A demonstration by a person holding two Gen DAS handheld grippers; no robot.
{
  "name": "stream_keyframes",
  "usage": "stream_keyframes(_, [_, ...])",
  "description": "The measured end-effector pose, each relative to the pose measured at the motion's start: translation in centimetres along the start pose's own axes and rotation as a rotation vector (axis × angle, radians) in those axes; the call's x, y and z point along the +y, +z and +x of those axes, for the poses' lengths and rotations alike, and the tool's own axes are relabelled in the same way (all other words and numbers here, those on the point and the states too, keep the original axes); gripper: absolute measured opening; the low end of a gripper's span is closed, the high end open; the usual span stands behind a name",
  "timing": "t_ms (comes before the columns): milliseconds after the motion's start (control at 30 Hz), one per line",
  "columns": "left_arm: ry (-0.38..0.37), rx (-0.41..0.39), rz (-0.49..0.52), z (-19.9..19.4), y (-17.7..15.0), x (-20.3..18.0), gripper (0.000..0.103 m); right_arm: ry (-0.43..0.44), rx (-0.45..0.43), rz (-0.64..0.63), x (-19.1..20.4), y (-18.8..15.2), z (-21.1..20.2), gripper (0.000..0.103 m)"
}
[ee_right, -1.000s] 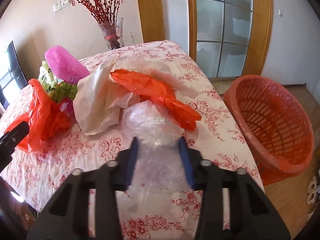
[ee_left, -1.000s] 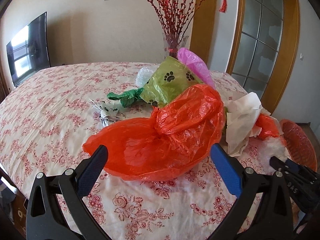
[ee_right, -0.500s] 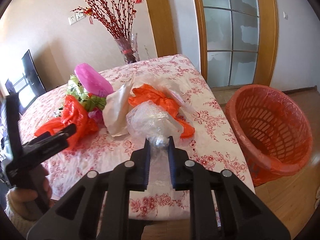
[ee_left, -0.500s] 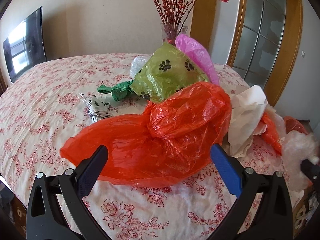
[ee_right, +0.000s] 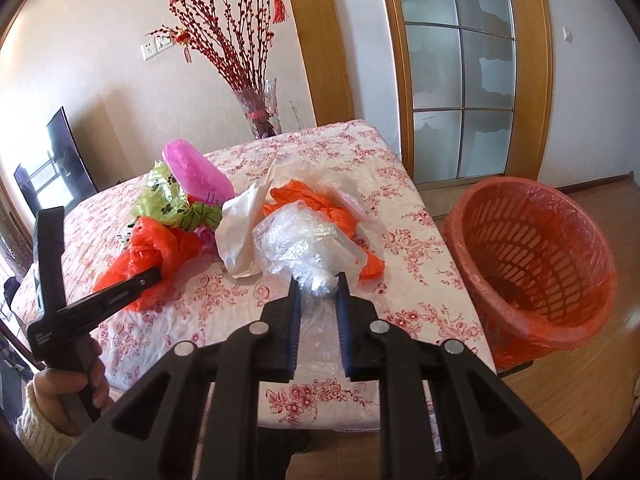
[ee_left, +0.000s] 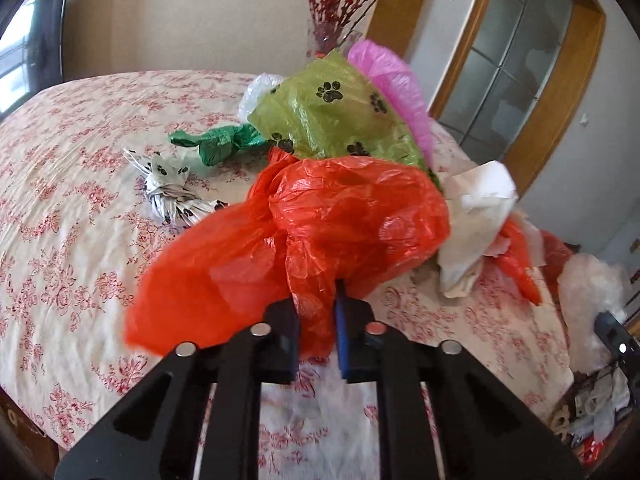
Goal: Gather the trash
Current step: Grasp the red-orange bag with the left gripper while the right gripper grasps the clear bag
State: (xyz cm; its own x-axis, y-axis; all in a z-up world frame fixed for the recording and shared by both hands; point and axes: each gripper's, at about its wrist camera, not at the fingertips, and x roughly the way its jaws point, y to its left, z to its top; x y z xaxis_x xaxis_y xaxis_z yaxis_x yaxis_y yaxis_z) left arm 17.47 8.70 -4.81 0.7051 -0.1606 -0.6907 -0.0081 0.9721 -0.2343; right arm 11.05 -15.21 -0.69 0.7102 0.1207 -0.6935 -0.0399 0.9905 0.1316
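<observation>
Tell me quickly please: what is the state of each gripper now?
Left gripper: closing on the red plastic bag, which is pinched between its fingers.
Right gripper: closed on the clear bubble wrap.

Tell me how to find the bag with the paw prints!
Look at the table with the pink-flowered cloth, at the pile of crumpled plastic bags in front of the vase of red twigs. The yellow-green plastic bag sits between a pink bag and a big orange-red one. Only it is green with big black paw prints.
</observation>
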Motion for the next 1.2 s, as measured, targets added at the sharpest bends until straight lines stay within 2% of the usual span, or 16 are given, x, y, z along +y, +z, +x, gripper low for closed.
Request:
stream_keyframes(267, [-0.041,-0.049,0.036,-3.3,0.5,-0.6,0.010,-0.003,-0.041,-0.001,-0.6,0.3,-1.8,0.017])
stream_keyframes(433, [-0.061,-0.092,0.035,-5.2,2.2,-1.0,0.010,-0.005,-0.064,0.001,-1.0,0.7,-2.6,0.017])
stream_keyframes(633, [-0.010,-0.165,0.025,-6.5,5.5,-0.2,0.010,-0.005,-0.084,0.013,-1.4,1.1,-3.1,0.017])
stream_keyframes(833, [0.014,-0.197,0.015,-7.1,8.3,0.1,0.010,-0.011,-0.106,0.022,-2.0,1.8,-3.3,0.017])
stream_keyframes(1067, [-0.012,-0.231,0.073,-7.6,10.1,-3.0,0.010,-0.031,-0.139,0.024,-2.8,3.6,-3.3,0.017])
stream_keyframes(1200, [-0.062,-0.230,0.103,-7.2,11.2,-5.7,0.010,-0.051,-0.163,0.031,-3.7,4.9,-3.3,0.017])
